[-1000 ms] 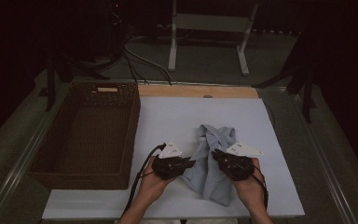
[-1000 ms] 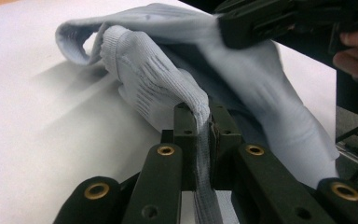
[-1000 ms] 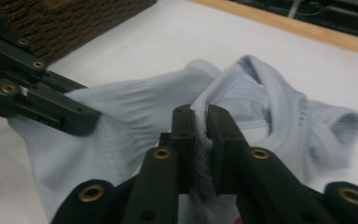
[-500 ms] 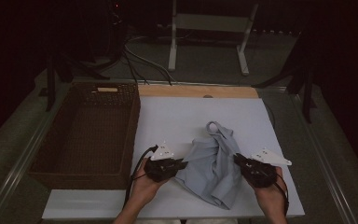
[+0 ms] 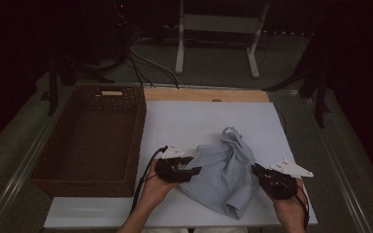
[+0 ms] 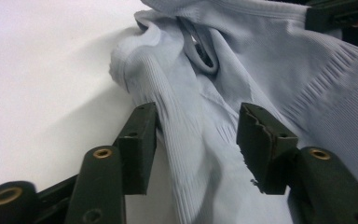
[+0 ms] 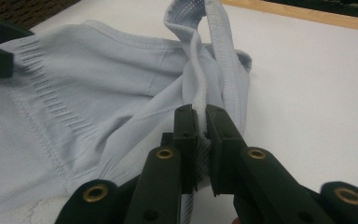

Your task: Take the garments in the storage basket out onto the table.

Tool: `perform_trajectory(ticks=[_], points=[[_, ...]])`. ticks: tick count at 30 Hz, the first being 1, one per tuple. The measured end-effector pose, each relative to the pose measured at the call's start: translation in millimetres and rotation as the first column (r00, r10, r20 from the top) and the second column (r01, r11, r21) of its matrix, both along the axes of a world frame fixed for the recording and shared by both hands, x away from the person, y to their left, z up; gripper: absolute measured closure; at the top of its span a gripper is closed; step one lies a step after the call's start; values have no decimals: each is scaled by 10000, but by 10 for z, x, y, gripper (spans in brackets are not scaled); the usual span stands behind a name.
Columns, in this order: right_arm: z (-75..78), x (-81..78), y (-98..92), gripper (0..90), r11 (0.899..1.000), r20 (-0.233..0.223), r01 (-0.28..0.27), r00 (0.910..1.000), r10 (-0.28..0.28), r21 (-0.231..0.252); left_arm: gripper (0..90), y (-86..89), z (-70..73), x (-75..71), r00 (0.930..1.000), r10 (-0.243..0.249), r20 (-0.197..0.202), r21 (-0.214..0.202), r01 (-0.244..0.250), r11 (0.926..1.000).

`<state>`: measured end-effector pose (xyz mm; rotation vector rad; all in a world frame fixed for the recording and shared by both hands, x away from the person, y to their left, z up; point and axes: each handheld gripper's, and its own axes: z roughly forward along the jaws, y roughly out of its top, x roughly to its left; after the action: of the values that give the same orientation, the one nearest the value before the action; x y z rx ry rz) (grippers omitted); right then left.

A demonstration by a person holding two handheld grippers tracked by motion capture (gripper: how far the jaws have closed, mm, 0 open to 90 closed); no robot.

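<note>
Jaws of the left gripper have just been opening, the pale blue ribbed knit garment lying loose between them; right gripper pinches its fold.

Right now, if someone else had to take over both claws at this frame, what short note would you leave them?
Left claw: jaws have just been opening; cloth lies between them but the pads are not pressing on it.
Right claw: shut on a thin fold of the garment.
Things: the pale blue garment lies crumpled on the white table, between the two hands. The wicker basket sits at the left, nothing visible inside.
Done: garment pulled somewhat wider than a second ago, the right hand having drawn outward.
Left: probably re-grip with the left claw, finish spreading or folding, then likely move it to the basket.
</note>
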<state>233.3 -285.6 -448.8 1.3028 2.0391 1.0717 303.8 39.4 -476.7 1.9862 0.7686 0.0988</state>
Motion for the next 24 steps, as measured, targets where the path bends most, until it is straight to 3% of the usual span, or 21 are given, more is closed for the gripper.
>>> perform_trajectory(ticks=[7, 11, 14, 16, 18, 24], points=[[-9, -9, -16, 835, 10000, -21, -2, 10000, 2, 20, 457, -125, 22, 170, 9998, 213, 6, 149, -213, 9997], [-8, -13, -24, 834, 10000, -10, 10, 10000, -10, 59, 475, -177, 4, 267, 9992, 338, -193, 172, -334, 9993], [-6, -22, -31, 834, 10000, -15, -16, 10000, 17, 52, 577, -184, -5, 307, 9988, 397, -298, 239, -389, 9990], [-5, -27, -39, 834, 10000, -7, -34, 10000, 34, 49, 732, -174, 3, 313, 9988, 409, -262, 334, -401, 9986], [-4, -31, -50, 834, 10000, 5, -4, 10000, 4, 56, 832, -163, 13, 307, 9990, 404, -190, 413, -395, 9984], [9, -51, -101, 834, 9999, 33, 113, 9999, -113, 97, 857, -108, 47, 263, 9981, 621, 17, 488, -621, 9969]])
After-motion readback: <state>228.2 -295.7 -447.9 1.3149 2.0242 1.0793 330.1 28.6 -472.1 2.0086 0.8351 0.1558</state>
